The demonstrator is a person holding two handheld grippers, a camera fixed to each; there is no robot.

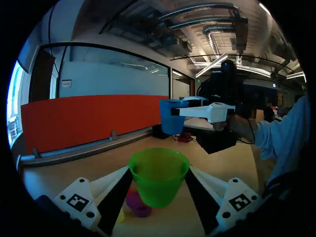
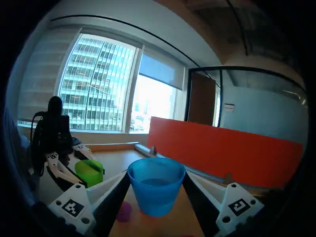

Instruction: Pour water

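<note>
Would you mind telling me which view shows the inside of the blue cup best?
The right gripper view: the blue cup sits close between the fingers, rim open to the camera, liquid visible inside. The left gripper view shows it farther off, from the side, inside hidden.

Left gripper view first: an orange panel (image 1: 87, 118) runs in from nine o'clock, with a glass wall (image 1: 110, 79) above it carrying a small white sign (image 1: 66, 83) at ten. Ceiling pipes (image 1: 197, 8) sit at twelve, a light strip (image 1: 211, 65) at one. On the wooden table (image 1: 98, 166), a purple cup (image 1: 138, 203) and a yellow piece (image 1: 120, 216) lie just beside each other at six, and a black box (image 1: 215, 140) sits at four. Right gripper view now: a bright window (image 2: 94, 87) at ten, a roller blind (image 2: 162, 71) at twelve, a brown door (image 2: 201, 98) at one.
</note>
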